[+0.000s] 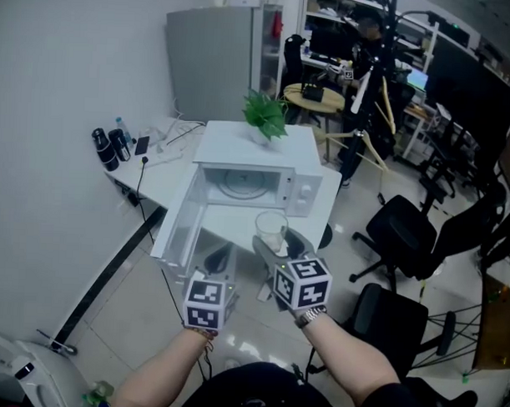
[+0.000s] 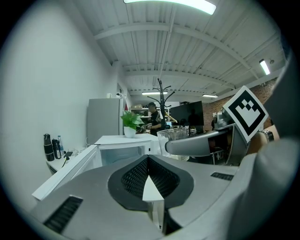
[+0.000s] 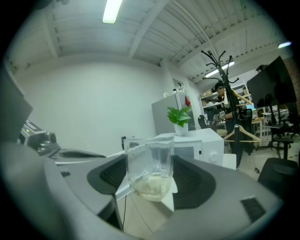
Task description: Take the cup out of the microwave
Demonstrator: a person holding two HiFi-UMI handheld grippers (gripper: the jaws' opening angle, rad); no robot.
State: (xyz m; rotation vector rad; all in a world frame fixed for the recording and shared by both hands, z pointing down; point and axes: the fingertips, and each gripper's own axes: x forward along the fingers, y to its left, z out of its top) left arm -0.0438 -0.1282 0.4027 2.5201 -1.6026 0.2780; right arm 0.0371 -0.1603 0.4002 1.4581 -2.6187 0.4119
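Observation:
A clear plastic cup (image 1: 271,230) (image 3: 149,168) is held upright in the air in front of the white microwave (image 1: 256,182), outside its cavity. My right gripper (image 1: 274,242) (image 3: 150,180) is shut on the cup, its pads pressing both sides. The microwave door (image 1: 178,219) hangs open to the left. My left gripper (image 1: 219,257) (image 2: 150,180) hovers beside the right one with its jaws together and nothing in them. In the left gripper view the cup (image 2: 172,135) shows above the right gripper's jaw.
A potted plant (image 1: 265,117) stands on the microwave. Dark bottles (image 1: 110,146) and cables sit on the white table (image 1: 160,174) at the left. A grey cabinet (image 1: 216,64) stands behind. Black office chairs (image 1: 404,237) and a coat stand (image 1: 369,86) are on the right.

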